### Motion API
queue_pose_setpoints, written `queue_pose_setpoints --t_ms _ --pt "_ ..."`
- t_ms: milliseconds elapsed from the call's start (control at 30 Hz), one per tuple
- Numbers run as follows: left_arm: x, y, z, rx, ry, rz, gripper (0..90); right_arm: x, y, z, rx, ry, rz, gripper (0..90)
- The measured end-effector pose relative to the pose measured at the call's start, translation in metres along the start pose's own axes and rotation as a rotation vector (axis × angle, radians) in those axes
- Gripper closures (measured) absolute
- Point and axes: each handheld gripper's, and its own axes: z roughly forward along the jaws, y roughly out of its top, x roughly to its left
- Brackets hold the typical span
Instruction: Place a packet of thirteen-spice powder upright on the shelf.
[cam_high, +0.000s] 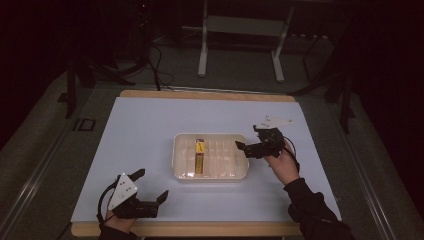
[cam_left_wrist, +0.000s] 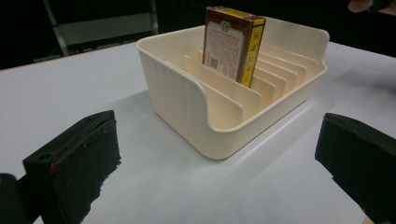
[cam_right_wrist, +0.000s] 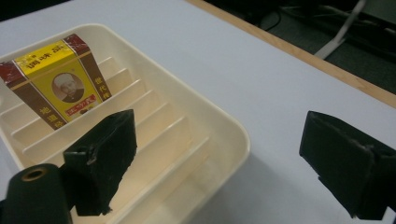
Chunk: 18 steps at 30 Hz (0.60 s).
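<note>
High view: a cream slotted tray (cam_high: 239, 169) sits mid-tabletop (cam_high: 150, 125) with a small printed box (cam_high: 199, 155) standing in one slot.

The box stands on edge between the tray's thin dividers, left of the tray's middle, its yellow and dark red faces showing in the right gripper view. The left gripper (cam_high: 150, 186) rests near the front edge, well apart from the tray, jaws spread and holding nothing. The right gripper (cam_high: 250, 146) hovers at the tray's right rim, jaws likewise spread wide, one over the tray, the other over bare tabletop.
</note>
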Motion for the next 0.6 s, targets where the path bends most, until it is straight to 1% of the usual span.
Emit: queue_pose_setpoints --t_ms 67,200,233,267,333,400,433,500,600 --pt "0.0 0.0 0.0 0.001 0.0 0.001 0.0 0.0 -0.006 -0.003 -0.001 -0.008 0.011 10.8" --pt "0.0 0.0 0.0 0.001 0.0 0.001 0.0 -0.001 -0.019 -0.005 -0.01 -0.054 0.029 11.1" --pt "0.0 0.0 0.001 0.001 0.001 0.0 0.0 -0.001 -0.022 -0.006 -0.02 -0.062 0.047 11.1" --pt "0.0 0.0 0.001 0.002 0.0 0.0 0.0 -0.002 -0.025 -0.006 -0.025 -0.058 0.061 11.1" --pt "0.0 0.0 0.001 0.002 -0.001 0.0 0.0 -0.002 -0.031 -0.007 -0.038 -0.082 0.073 11.1" --pt "0.0 0.0 0.0 0.001 -0.001 0.002 0.0 -0.003 -0.037 -0.009 -0.046 -0.091 0.087 11.1" --pt "0.0 0.0 0.0 0.0 -0.001 0.002 0.0 -0.003 -0.04 -0.009 -0.048 -0.101 0.09 11.1" --pt "0.0 0.0 0.0 -0.001 -0.002 0.0 0.0 -0.003 -0.044 -0.01 -0.033 -0.091 0.093 11.1" --pt "0.0 0.0 0.0 -0.001 -0.005 0.003 0.0 -0.002 -0.05 -0.013 -0.046 -0.117 0.093 11.1"
